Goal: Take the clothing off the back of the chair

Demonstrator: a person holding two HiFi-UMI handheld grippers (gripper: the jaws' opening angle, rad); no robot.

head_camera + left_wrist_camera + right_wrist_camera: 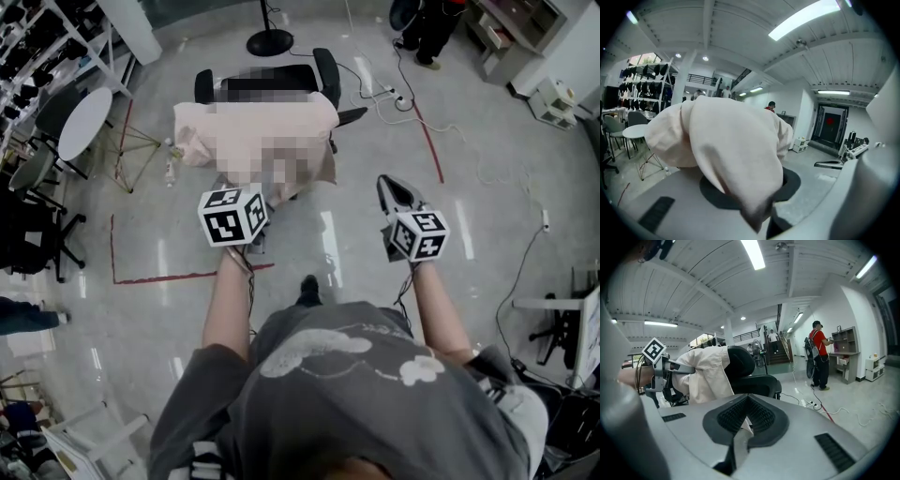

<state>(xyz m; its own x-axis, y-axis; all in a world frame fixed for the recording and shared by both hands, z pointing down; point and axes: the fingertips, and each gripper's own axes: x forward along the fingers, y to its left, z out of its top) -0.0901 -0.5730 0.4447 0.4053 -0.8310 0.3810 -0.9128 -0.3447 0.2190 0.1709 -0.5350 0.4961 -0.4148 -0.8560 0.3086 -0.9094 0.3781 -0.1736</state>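
Left gripper [763, 220]: my jaws clench a cream jacket [731, 154] fold. Right gripper [744, 423]: jaws pressed together, nothing between them.

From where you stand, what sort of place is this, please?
Probably an indoor workshop or recording lab: red tape lines mark the polished floor, a power strip lies loose on it, and racks of dark gear stand along one side.

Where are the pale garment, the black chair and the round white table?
pale garment [731, 140]: left gripper view, draped middle.
black chair [740, 363]: right gripper view, backrest.
round white table [82, 122]: head view, tabletop.
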